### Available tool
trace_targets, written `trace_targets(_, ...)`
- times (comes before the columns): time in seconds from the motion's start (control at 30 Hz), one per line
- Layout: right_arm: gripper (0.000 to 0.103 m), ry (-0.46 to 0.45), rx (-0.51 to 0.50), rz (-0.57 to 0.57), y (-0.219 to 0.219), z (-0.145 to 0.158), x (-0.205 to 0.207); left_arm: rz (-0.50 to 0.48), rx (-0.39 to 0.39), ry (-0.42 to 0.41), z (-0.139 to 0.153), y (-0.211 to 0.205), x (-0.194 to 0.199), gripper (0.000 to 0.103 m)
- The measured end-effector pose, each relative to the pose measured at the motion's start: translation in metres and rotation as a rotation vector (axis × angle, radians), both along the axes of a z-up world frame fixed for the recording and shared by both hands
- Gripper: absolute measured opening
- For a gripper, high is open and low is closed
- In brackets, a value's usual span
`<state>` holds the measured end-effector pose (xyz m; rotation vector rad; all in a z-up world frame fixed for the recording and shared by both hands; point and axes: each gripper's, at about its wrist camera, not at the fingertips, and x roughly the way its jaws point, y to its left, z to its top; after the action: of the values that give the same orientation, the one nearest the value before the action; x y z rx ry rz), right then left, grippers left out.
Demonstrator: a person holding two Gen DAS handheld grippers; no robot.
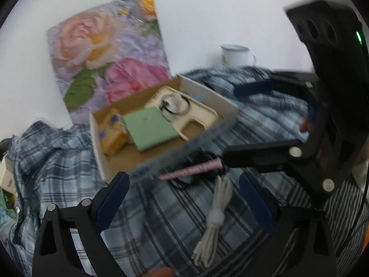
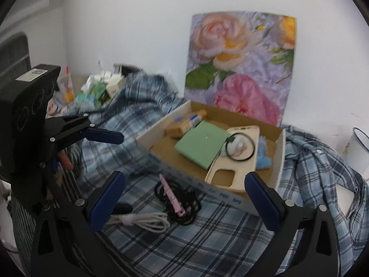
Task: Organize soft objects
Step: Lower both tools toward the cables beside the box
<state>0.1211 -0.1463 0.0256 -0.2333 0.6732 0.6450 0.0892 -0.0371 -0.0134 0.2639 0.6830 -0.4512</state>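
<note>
Left wrist view
left gripper [image 1: 184, 189]: jaws wide apart, nothing between the pads; blue pads at 7 and 5 o'clock of the frame
plaid shirt [image 1: 161, 219]: spread flat under the gripper, runs out to 9 and 2 o'clock, bunched at both ends
white cable [image 1: 215, 217]: bundled, lies on the shirt between the jaws, toward the right pad
pink stick [image 1: 193, 169]: just past the cable at 12 o'clock of it, lying over black hair ties [image 1: 184, 181]
cardboard box [image 1: 207, 129]: sits on the shirt, centre frame; holds a green card [image 1: 150, 129], a phone case [image 1: 196, 117] and a yellow pack [image 1: 113, 133]
flower painting [image 1: 108, 53]: leans on the wall at 11 o'clock behind the box
mug [image 1: 235, 54]: at 1 o'clock, by the wall
right gripper [image 1: 269, 124]: comes in from 3 o'clock, jaws apart, empty

Right wrist view
right gripper [image 2: 184, 205]: pads spread wide, nothing gripped
shirt: covers the lower frame, heaped at 10 and 3 o'clock
cable, stick, hair ties: between the jaws, nearer the left pad
box: at 1 o'clock of the jaws, near edge touching the shirt
left gripper [image 2: 96, 124]: at 9 o'clock, only one pad clear, spread unreadable here
clutter pile [image 2: 101, 87]: at 10 o'clock, blurred
</note>
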Motion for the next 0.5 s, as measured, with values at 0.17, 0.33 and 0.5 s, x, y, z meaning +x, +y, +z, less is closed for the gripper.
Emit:
trace_targets(0.17, 0.103, 0.046, -0.030, 0.009, 0.005, -0.013, 0.005, -0.029, 0.009, 0.042, -0.019, -0.003, 0.000, 0.087)
trace_targets(0.33, 0.103, 0.101, -0.032, 0.008, 0.003, -0.026, 0.012, -0.028, -0.025, 0.132, -0.032, 0.003, 0.010, 0.076)
trace_targets(0.5, 0.097, 0.139, -0.057, 0.013, 0.004, -0.038, 0.018, -0.069, -0.042, 0.223, -0.042, 0.003, 0.015, 0.069)
